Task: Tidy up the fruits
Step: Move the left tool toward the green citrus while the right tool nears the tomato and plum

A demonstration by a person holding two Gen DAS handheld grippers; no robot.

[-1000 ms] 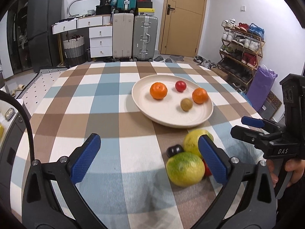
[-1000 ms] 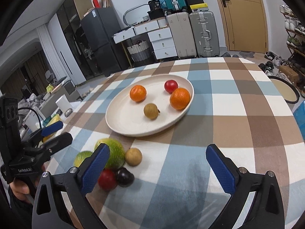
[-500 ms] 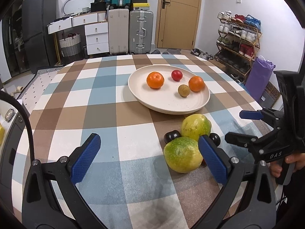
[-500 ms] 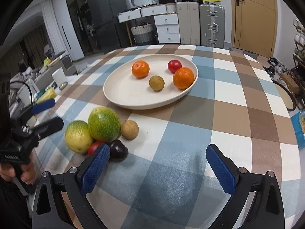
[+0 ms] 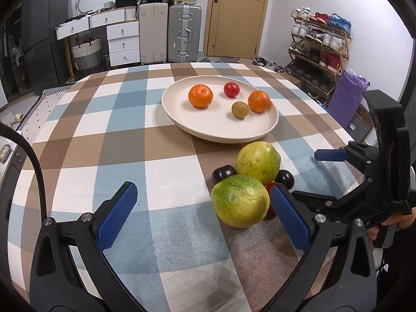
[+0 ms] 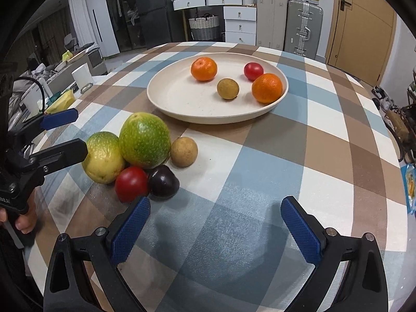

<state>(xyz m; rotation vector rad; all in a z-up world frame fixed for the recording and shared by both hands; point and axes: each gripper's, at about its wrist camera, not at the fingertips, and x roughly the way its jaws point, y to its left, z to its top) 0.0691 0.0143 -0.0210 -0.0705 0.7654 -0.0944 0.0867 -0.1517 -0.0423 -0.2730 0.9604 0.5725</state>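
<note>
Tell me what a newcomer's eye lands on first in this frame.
Likely the cream plate mid-table, carrying two oranges, a red fruit and a small brown one. Next, the loose heap on the checked cloth in front of it, led by two big green-yellow fruits. Both grippers' blue-padded fingers stand open and empty.

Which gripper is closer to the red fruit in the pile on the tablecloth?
Right. The right gripper has one finger just beside the red fruit; the left gripper sits farther off, behind the green fruit.
</note>
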